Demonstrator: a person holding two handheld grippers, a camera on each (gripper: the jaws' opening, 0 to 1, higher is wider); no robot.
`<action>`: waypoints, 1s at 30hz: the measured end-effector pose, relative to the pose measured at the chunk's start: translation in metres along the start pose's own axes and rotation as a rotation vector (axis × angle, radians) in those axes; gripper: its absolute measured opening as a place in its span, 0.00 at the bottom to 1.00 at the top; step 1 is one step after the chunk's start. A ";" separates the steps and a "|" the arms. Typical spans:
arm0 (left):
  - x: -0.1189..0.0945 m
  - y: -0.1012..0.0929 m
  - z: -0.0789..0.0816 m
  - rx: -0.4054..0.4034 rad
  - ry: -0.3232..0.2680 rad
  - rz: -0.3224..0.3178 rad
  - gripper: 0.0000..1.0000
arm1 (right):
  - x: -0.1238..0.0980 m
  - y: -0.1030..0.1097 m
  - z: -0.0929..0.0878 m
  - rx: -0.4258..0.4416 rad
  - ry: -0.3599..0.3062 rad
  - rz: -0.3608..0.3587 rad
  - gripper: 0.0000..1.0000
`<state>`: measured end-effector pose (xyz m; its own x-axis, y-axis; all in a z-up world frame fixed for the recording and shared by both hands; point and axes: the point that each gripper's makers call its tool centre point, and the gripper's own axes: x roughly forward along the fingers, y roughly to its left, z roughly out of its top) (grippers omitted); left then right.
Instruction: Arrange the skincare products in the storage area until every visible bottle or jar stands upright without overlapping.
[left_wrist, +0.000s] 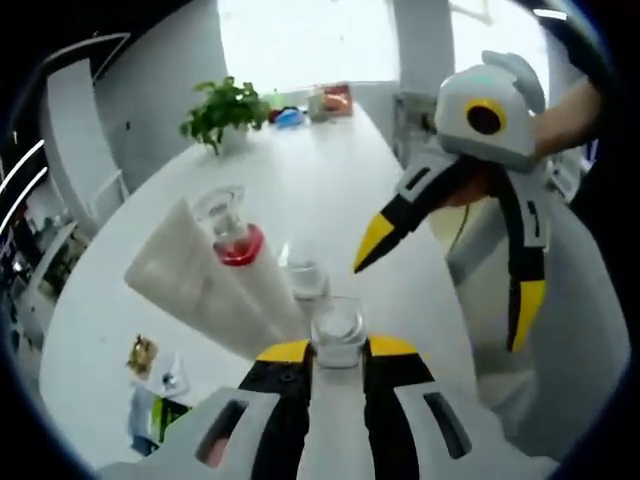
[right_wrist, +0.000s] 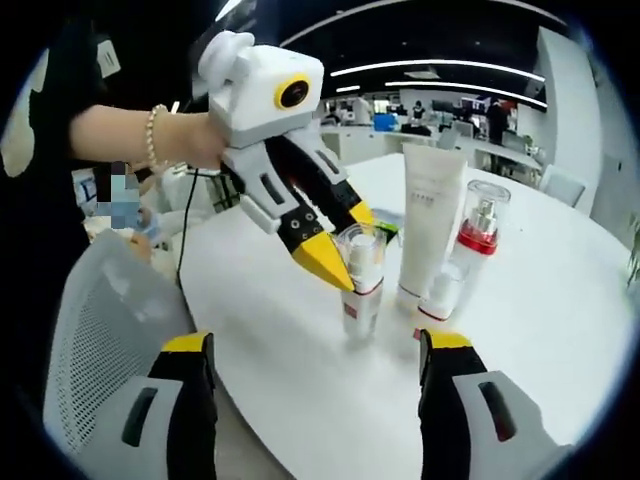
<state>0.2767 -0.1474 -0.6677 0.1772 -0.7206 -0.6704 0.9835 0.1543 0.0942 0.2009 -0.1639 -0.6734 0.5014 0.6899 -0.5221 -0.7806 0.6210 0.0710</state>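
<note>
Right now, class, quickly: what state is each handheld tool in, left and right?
Left tool: shut on the clear-capped bottle with the red band.
Right tool: open, holding nothing.

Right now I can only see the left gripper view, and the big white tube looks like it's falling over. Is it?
Observer: No. In the right gripper view the white tube stands upright on its cap.
Operator: Is the bottle I'm holding up in the air?
Observer: No. The clear-capped bottle in the left hand-held gripper looks set with its base on the table.
Operator: What's on its lower part?
Observer: A red band runs around it.
</note>
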 end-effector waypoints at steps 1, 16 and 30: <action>0.001 0.002 0.000 -0.003 0.000 0.000 0.23 | -0.001 -0.001 0.000 0.003 -0.002 -0.004 0.84; 0.022 0.014 0.001 -0.036 -0.015 0.011 0.23 | -0.010 -0.019 -0.020 0.065 0.020 -0.075 0.93; 0.032 0.016 0.010 -0.046 -0.044 0.009 0.23 | -0.008 -0.022 -0.023 0.076 0.030 -0.089 0.94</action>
<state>0.2982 -0.1748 -0.6798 0.1885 -0.7482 -0.6362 0.9794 0.1912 0.0653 0.2053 -0.1919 -0.6902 0.5553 0.6199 -0.5544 -0.7024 0.7065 0.0865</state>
